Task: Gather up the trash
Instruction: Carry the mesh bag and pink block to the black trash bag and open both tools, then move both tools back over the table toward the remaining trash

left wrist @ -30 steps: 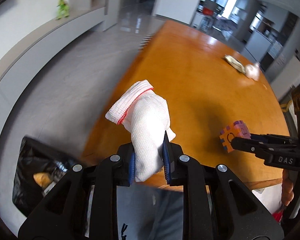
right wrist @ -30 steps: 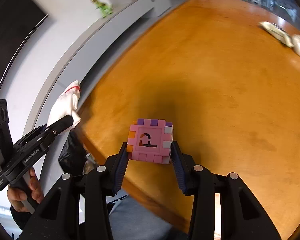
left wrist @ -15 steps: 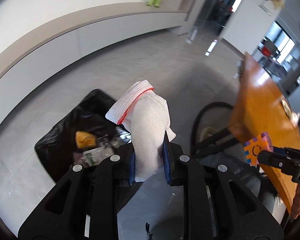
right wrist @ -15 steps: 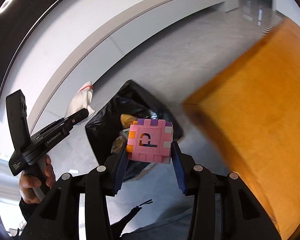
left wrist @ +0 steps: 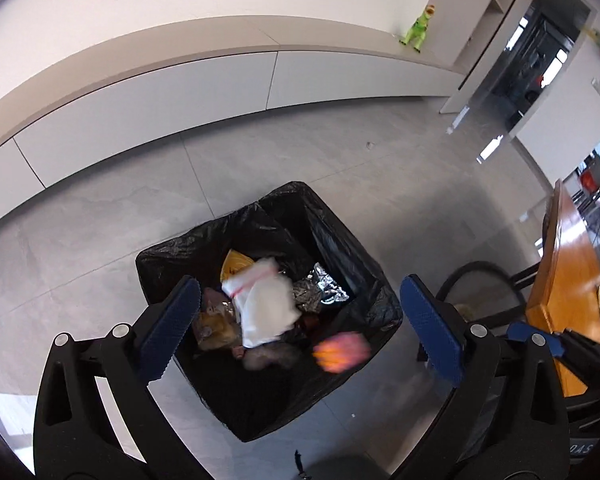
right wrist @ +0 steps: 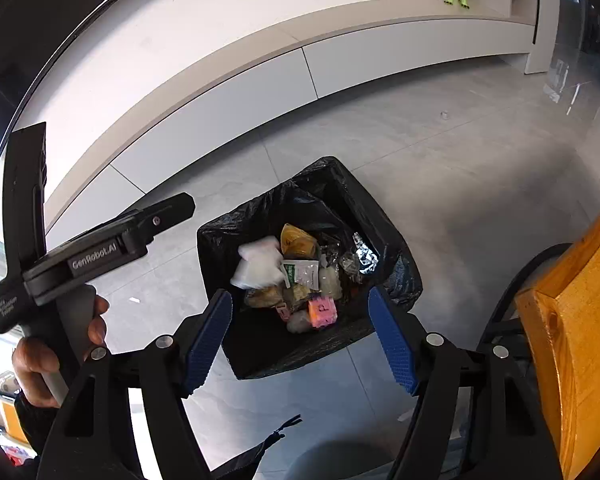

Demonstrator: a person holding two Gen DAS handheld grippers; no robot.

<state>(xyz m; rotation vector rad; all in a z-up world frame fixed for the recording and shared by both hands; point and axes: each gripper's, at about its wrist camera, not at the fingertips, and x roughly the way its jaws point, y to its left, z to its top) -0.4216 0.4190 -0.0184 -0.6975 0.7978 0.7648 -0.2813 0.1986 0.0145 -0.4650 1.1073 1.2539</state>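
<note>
A black-lined trash bin (left wrist: 356,256) (right wrist: 400,272) stands on the grey floor below both grippers. My left gripper (left wrist: 300,320) is open above it. The white glove (left wrist: 266,308) is free of the jaws, blurred, over the trash; in the right wrist view it lies among the trash (right wrist: 258,264). My right gripper (right wrist: 300,340) is open above the bin. The pink puzzle cube (right wrist: 322,311) lies in the bin; it shows blurred in the left wrist view (left wrist: 342,352). The left gripper's body (right wrist: 112,240) shows at the left of the right wrist view.
The bin holds foil (left wrist: 324,286), a yellow wrapper (right wrist: 298,240) and packets (right wrist: 302,272). The orange table's edge (right wrist: 572,344) (left wrist: 564,272) is at the right, a black chair (left wrist: 480,296) beside it. A low white cabinet (left wrist: 180,92) runs along the wall with a green toy dinosaur (left wrist: 420,26).
Both grippers swung from the table to above the bin and opened. The glove and the pink cube left the jaws and dropped into the bin.
</note>
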